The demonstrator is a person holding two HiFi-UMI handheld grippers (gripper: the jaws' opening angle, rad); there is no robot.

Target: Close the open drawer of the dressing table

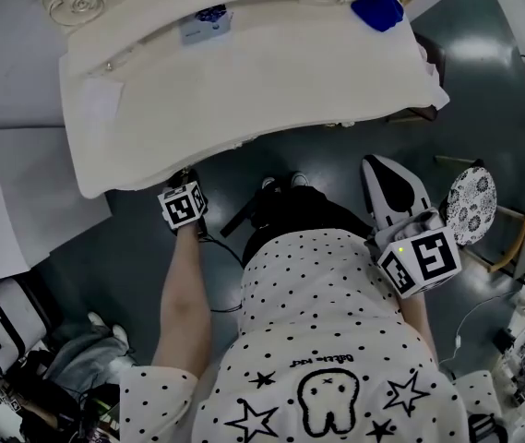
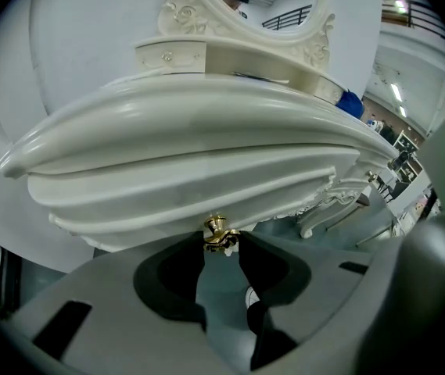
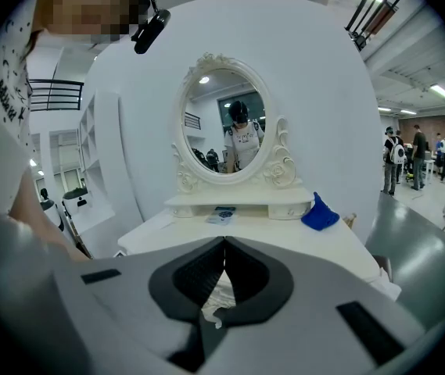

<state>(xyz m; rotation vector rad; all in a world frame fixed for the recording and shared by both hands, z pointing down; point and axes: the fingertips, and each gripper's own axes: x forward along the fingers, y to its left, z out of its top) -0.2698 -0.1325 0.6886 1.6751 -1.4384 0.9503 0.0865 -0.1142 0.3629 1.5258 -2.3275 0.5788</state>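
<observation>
The left gripper (image 2: 222,250) has its jaws wide apart and grips nothing; the small golden metal knob (image 2: 220,233) sits between their tips, on the cream moulded drawer front (image 2: 191,182) of the white dressing table (image 1: 244,90). The drawer seems almost in, though this is hard to see. The closing push is in hand; next comes a straight push inward. The right gripper (image 3: 224,250), jaws together and empty, waits aside
</observation>
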